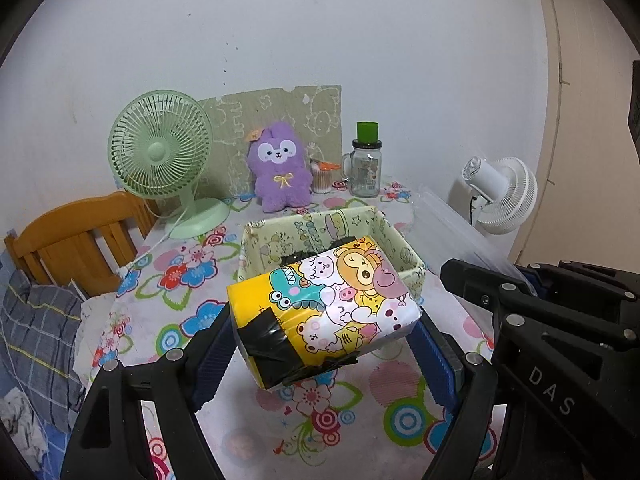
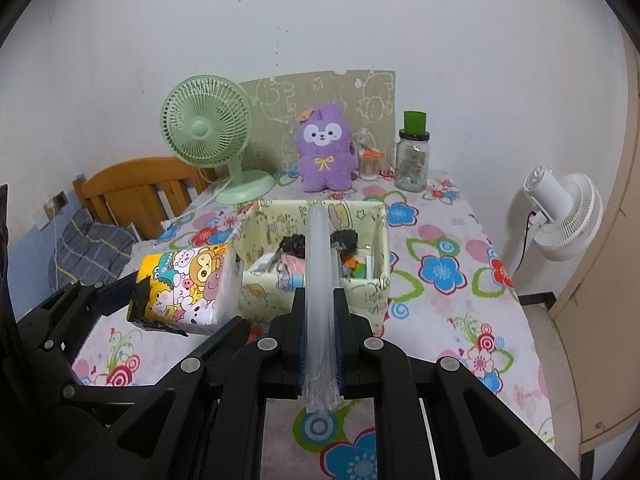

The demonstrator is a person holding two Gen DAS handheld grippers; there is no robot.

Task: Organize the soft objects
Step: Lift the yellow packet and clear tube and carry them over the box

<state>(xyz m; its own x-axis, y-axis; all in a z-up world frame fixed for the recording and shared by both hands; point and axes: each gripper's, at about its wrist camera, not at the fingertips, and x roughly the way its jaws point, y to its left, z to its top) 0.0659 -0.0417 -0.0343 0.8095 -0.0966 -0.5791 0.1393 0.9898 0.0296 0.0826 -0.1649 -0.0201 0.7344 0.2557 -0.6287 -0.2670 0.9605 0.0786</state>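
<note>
Because the storage box [image 2: 276, 296] already holds a jumble of small items, the tissue pack [image 1: 324, 312] should go down over the freer left part of it, lowered flat and let go only once its underside rests on something; that is my reading of the step, with the pack carried toward the box.

The floral tablecloth [image 2: 440, 312] covers the table, and the open, cartoon-printed box sits near its middle. The right gripper [image 2: 320, 312] is clamped on a clear plastic lid [image 2: 318, 264], seen edge-on, which runs straight away from the camera over the box. That lid should stay clear of the opening so the pack has room.

The left gripper [image 1: 324, 340] is closed on the pack, its blue pads [image 1: 434, 360] pressing the two long sides. The pack hangs above the cloth, just before the near left corner of the box in the right wrist view, not yet over it. Its long axis runs roughly sideways across the fingers, tilted so the right end sits farther and higher. The black-taped end [image 1: 264, 340] points near-left, and the printed face looks up at the camera.

A purple plush rabbit [image 2: 325, 148] stands upright well behind the box.
</note>
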